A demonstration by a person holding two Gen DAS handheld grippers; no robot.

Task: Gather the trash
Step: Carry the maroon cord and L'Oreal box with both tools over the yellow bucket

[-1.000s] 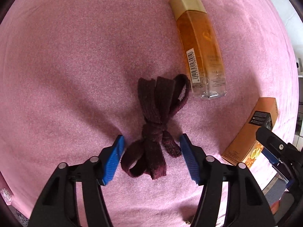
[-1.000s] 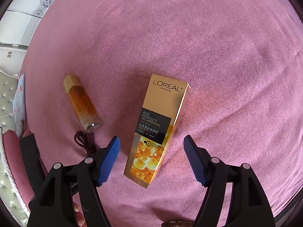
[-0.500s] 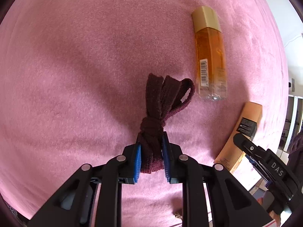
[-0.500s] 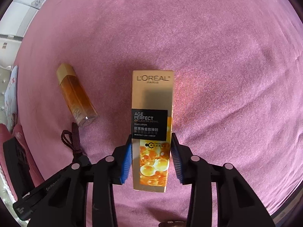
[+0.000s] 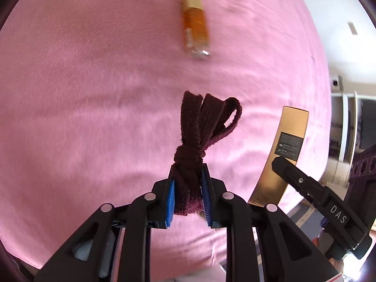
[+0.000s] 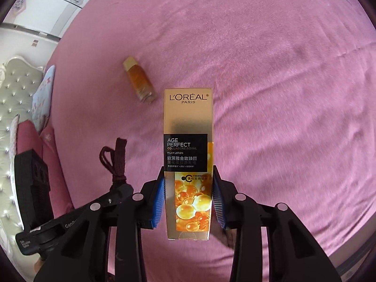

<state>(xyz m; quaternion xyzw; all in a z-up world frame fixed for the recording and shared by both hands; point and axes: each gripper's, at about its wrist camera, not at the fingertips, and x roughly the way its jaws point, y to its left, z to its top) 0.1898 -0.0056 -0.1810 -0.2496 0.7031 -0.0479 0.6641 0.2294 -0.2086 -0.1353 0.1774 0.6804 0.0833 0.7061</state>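
In the left wrist view, a knotted dark cloth strap [image 5: 197,141] is clamped between the blue pads of the left gripper [image 5: 188,195], just below its knot, and is held clear of the pink blanket [image 5: 82,94]. The strap is judged light, soft and limp, so the knot is the surest place to be gripped; its loose loops above the knot could snag. Beyond the strap, well apart from it, an amber bottle [image 5: 195,27] is left lying on the blanket, and to the right of the strap a gold carton [image 5: 285,145] is seen with a black finger of the other tool across it. In the right wrist view, the same carton [image 6: 188,145] is pinched at its lower half by the right gripper [image 6: 189,199], jaws pressed on its two narrow sides. The carton is judged light, stiff but crushable, with a glossy and possibly slippery skin, so a moderate squeeze near the middle is advised. Left of the carton, the strap [image 6: 117,159] and the bottle [image 6: 139,82] are seen; nothing is found between carton and blanket [image 6: 282,94]. A padded headboard [image 6: 14,108] and cushions [image 6: 42,98] are seen far to the left of the carton.
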